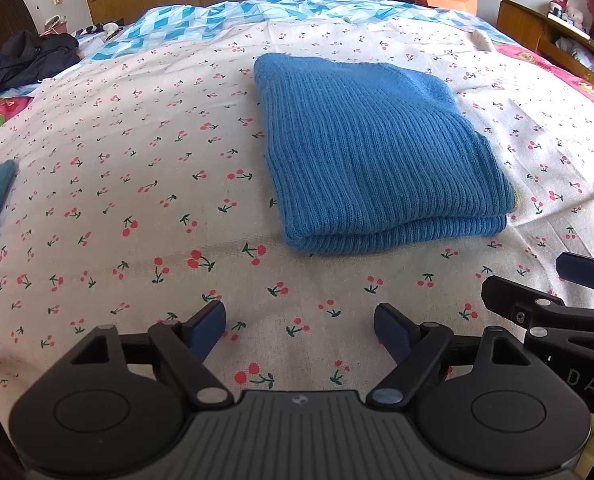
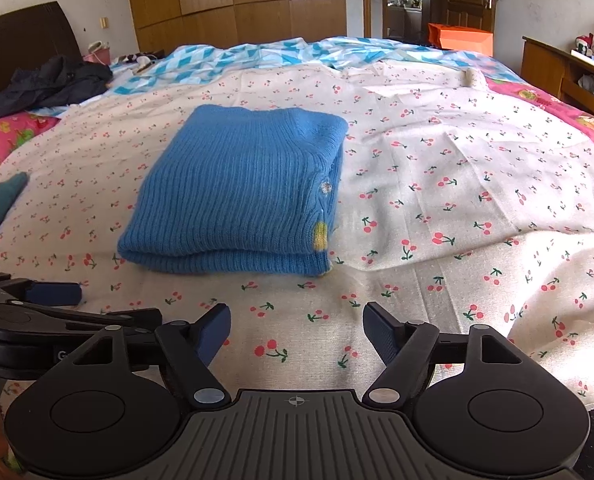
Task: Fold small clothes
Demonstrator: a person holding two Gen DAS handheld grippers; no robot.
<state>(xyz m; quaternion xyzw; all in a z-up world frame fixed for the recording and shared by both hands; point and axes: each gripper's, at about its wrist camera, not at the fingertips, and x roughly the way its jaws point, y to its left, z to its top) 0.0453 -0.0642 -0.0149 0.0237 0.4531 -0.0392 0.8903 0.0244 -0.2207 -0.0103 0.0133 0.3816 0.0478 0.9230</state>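
Both the left gripper (image 1: pixel 299 330) and right gripper (image 2: pixel 297 330) hover with jaws spread wide, holding nothing. Ahead on the bed (image 1: pixel 137 208) lies the blue sweater (image 1: pixel 371 160), folded. A careless nudge could undo its layers.

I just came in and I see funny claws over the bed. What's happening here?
Someone is folding small clothes with a gripper in each hand. The blue sweater lies folded on the cherry sheet. The left gripper and right gripper are both open, hold nothing, and sit just short of the sweater's near edge. A teal cloth lies off to the left.
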